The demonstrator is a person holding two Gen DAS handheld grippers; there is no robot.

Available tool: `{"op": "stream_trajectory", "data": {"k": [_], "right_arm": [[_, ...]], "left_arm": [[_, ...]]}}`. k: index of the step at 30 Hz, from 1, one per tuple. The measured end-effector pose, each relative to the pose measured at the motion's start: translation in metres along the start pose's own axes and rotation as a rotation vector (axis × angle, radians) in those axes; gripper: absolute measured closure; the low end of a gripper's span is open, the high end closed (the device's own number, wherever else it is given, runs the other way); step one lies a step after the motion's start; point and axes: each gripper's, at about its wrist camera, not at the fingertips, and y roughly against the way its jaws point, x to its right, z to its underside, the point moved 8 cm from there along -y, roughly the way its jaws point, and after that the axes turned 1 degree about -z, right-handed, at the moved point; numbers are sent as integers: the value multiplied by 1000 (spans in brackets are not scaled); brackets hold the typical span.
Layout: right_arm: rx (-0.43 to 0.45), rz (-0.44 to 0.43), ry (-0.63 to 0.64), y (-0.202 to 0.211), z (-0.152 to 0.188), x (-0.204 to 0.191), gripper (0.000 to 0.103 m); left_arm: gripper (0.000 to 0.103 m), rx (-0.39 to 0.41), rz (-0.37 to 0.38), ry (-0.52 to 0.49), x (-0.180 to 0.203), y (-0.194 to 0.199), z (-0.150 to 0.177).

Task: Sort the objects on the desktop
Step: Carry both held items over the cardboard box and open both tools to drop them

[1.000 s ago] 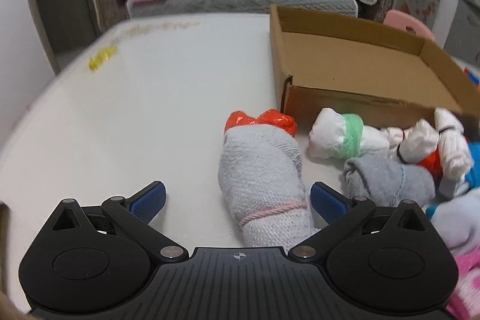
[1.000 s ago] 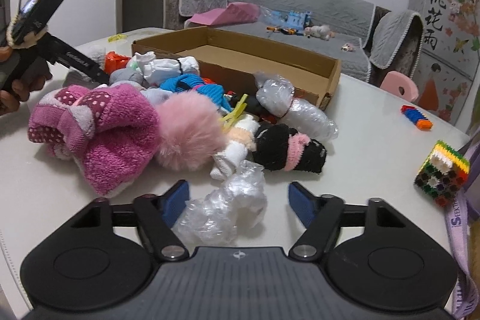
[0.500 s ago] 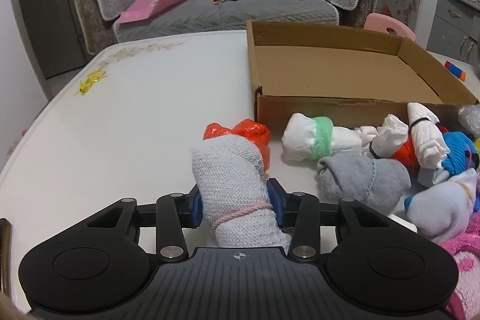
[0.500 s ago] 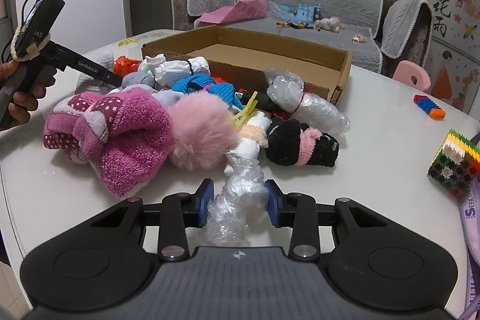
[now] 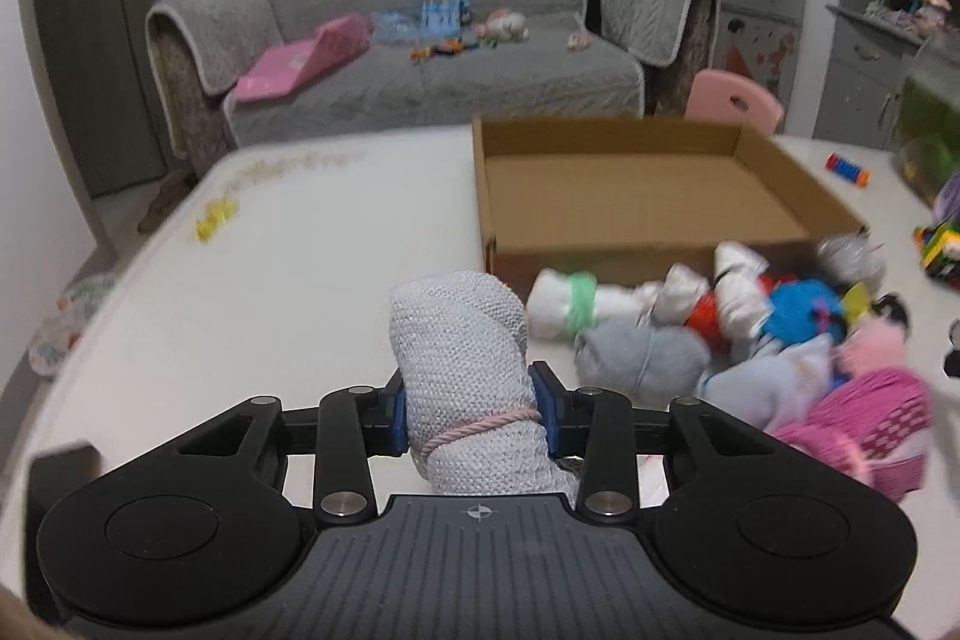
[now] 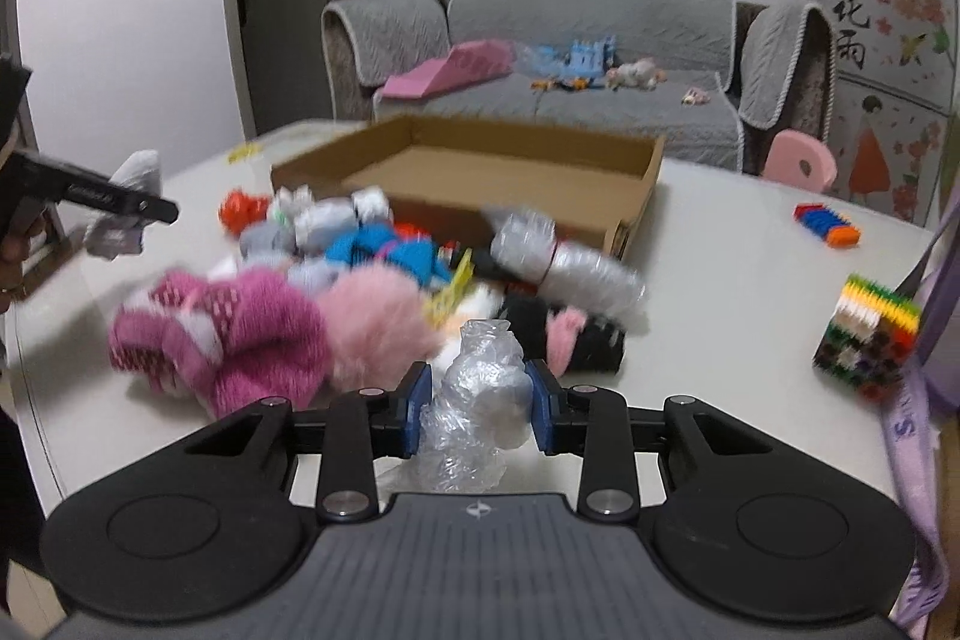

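Observation:
My left gripper (image 5: 474, 409) is shut on a grey knitted sock roll (image 5: 465, 340) tied with a pink cord, held above the white table (image 5: 288, 280). It also shows in the right wrist view (image 6: 135, 196), lifted at the far left. My right gripper (image 6: 478, 409) is shut on a crumpled clear plastic bag (image 6: 480, 400), raised off the table. An open cardboard box (image 5: 630, 184) stands behind a pile of socks and soft items (image 5: 750, 334), also seen in the right wrist view (image 6: 372, 280).
A pink fuzzy slipper (image 6: 234, 334) and pink pompom (image 6: 372, 328) lie at the pile's near side. A block cube (image 6: 864, 334) and a small orange-blue toy (image 6: 828, 223) sit at the right. A grey sofa (image 5: 432, 58) stands behind the table.
Both grippers closed on their items, the left on the grey sock roll, the right on the plastic bag, and then lifted them off the table.

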Motion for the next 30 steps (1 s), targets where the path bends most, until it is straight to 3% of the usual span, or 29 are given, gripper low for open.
{"op": "stream_trajectory", "data": {"k": [4, 7, 10, 14, 18, 22, 30], "right_arm": [[88, -8, -35, 18, -39, 4, 72], [140, -14, -16, 20, -81, 5, 72], [177, -25, 13, 7, -131, 3, 72], [155, -24, 33, -37, -180, 5, 72], [81, -22, 42, -106, -204, 8, 72], [-16, -14, 50, -178, -202, 18, 72], [-152, -16, 18, -264, -175, 37, 72]], "left_arm": [[58, 56, 2, -32, 1, 23, -44], [58, 90, 19, -33, 10, 20, -89], [58, 92, 56, -38, 30, -8, -132], [58, 90, 71, -64, 59, -69, -173], [58, 10, 89, -79, 80, -142, -182], [58, -69, 84, -88, 89, -206, -182], [58, -155, 44, -84, 82, -275, -152]]}}
